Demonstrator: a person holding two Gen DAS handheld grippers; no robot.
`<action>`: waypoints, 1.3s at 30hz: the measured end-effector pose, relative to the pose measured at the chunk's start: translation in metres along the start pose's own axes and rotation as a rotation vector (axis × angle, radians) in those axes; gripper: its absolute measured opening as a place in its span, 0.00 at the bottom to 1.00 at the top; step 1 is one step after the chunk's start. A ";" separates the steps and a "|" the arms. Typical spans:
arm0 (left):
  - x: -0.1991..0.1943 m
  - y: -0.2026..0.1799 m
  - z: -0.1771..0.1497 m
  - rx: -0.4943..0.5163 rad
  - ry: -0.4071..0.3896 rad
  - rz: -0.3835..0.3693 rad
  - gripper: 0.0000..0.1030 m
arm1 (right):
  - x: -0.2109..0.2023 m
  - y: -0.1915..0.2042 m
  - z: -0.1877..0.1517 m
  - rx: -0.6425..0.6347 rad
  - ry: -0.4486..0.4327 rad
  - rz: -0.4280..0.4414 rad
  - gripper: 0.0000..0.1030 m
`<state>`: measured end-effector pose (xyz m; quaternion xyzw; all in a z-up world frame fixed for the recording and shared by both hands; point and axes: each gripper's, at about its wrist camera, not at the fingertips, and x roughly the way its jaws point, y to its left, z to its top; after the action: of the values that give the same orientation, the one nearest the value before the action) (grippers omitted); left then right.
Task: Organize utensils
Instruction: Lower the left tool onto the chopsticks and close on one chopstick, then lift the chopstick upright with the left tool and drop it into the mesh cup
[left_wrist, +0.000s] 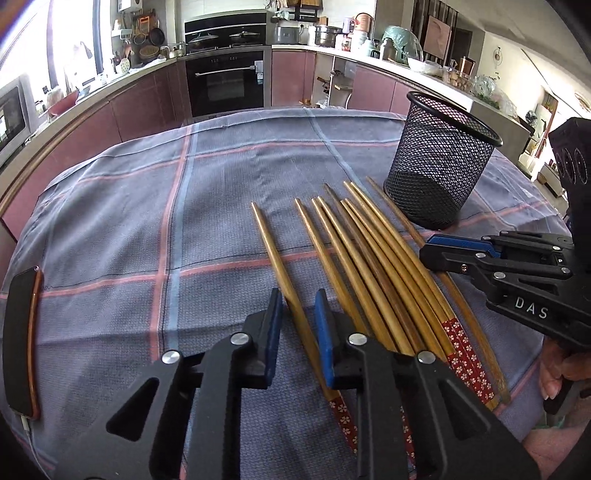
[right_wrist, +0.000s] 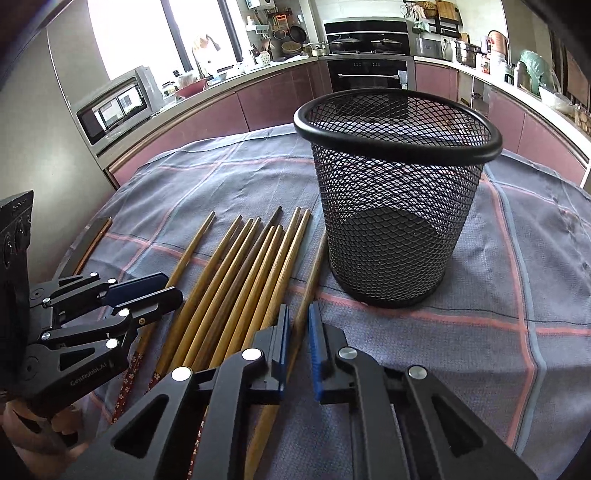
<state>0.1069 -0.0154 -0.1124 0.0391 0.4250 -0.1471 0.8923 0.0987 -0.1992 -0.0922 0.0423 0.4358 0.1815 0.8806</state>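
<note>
Several wooden chopsticks (left_wrist: 369, 258) with red flowered ends lie side by side on the cloth. To their right stands a black mesh cup (left_wrist: 439, 166), upright and empty inside (right_wrist: 395, 206). My left gripper (left_wrist: 297, 299) is down at the cloth, its blue pads shut on the leftmost chopstick (left_wrist: 269, 247), which lies a little apart from the rest. My right gripper (right_wrist: 299, 310) is shut on the rightmost chopstick (right_wrist: 314, 266), just in front of the cup. Each gripper shows in the other's view: the right gripper (left_wrist: 432, 251) and the left gripper (right_wrist: 162, 291).
A blue-grey checked tablecloth (left_wrist: 147, 221) covers the table. A phone (left_wrist: 22, 339) with a cable lies at the table's left edge. A hand (left_wrist: 557, 365) holds the right gripper's handle. Kitchen counters, an oven (left_wrist: 225, 81) and a microwave (right_wrist: 114, 107) are beyond the table.
</note>
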 end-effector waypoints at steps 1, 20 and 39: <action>-0.003 0.001 -0.001 -0.010 0.001 -0.006 0.13 | -0.002 -0.001 0.000 0.005 -0.004 0.013 0.07; -0.080 0.005 0.029 -0.054 -0.166 -0.148 0.07 | -0.088 -0.011 0.015 -0.047 -0.247 0.121 0.05; -0.183 -0.031 0.110 -0.017 -0.473 -0.288 0.07 | -0.164 -0.036 0.077 -0.069 -0.508 0.134 0.05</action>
<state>0.0715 -0.0241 0.1000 -0.0644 0.2074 -0.2739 0.9369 0.0779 -0.2847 0.0699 0.0851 0.1904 0.2375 0.9487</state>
